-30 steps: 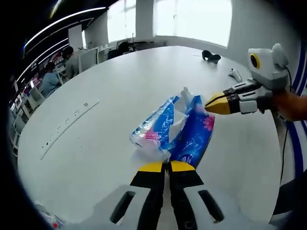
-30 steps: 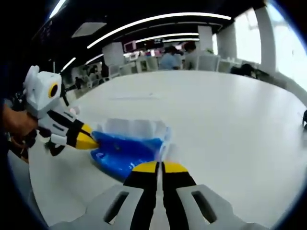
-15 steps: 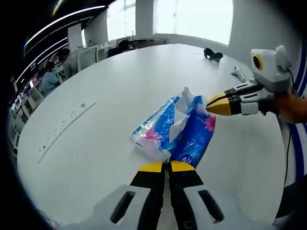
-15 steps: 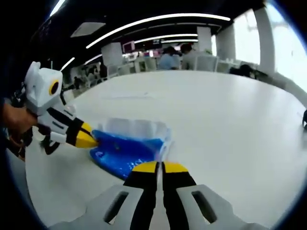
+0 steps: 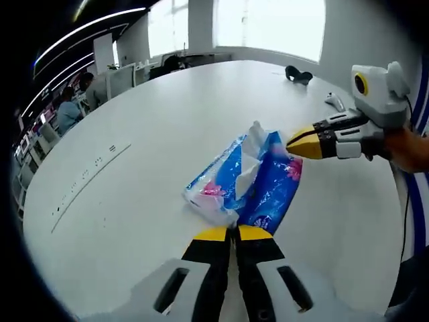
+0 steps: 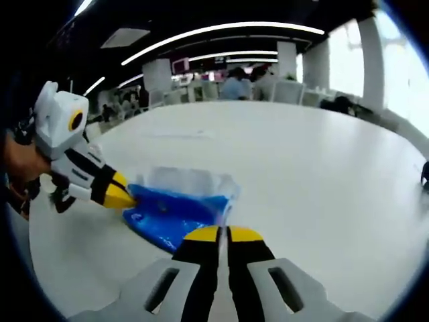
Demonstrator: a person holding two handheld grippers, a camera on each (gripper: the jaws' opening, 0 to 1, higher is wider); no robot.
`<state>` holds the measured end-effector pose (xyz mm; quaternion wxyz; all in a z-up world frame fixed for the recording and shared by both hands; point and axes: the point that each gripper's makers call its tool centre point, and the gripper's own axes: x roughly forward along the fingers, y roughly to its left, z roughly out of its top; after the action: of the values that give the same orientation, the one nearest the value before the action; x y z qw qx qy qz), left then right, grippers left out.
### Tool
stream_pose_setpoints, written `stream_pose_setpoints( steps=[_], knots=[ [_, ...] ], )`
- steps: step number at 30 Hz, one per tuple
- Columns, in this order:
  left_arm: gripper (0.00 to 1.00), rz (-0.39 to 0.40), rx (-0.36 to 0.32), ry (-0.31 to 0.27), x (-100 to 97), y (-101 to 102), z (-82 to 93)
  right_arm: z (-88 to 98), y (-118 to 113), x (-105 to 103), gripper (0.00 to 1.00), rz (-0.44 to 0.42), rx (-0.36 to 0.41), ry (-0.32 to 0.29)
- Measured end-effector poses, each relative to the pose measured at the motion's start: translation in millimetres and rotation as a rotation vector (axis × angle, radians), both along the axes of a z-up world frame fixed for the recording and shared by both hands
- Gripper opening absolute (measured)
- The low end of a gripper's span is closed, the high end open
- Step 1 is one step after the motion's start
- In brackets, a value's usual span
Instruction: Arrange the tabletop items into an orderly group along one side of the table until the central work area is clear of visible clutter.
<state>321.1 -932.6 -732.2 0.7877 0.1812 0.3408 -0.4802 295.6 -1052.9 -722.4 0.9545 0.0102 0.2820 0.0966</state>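
Note:
A blue soft tissue pack point(image 5: 249, 186) with pink flowers and a white tissue poking out lies lengthwise on the white table point(image 5: 147, 134), stretched between both grippers. My left gripper point(image 5: 232, 231) is shut on the pack's near end. My right gripper point(image 5: 292, 143) comes in from the right and is shut on the far end. In the right gripper view the pack point(image 6: 175, 211) shows its blue side; my right gripper point(image 6: 224, 231) pinches its edge, and the left gripper point(image 6: 129, 198) holds the opposite end.
A black object point(image 5: 297, 74) and a small white object point(image 5: 332, 102) sit far across the table. A line of small sockets point(image 5: 86, 178) runs along the table's left part. People point(image 5: 68, 111) sit at desks behind. A hand point(image 5: 407, 146) holds the right gripper.
The pack stays held at both ends. The loose tissue at the far end has sunk a little, and the view has shifted slightly over the table.

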Motion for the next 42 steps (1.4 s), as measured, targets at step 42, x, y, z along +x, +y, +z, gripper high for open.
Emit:
stream_pose_setpoints(
  steps=[42],
  knots=[
    [0.23, -0.005, -0.013, -0.052, 10.8, -9.0, 14.3, 12.4, -20.3, 5.3, 0.13, 0.004, -0.041, -0.052]
  ],
)
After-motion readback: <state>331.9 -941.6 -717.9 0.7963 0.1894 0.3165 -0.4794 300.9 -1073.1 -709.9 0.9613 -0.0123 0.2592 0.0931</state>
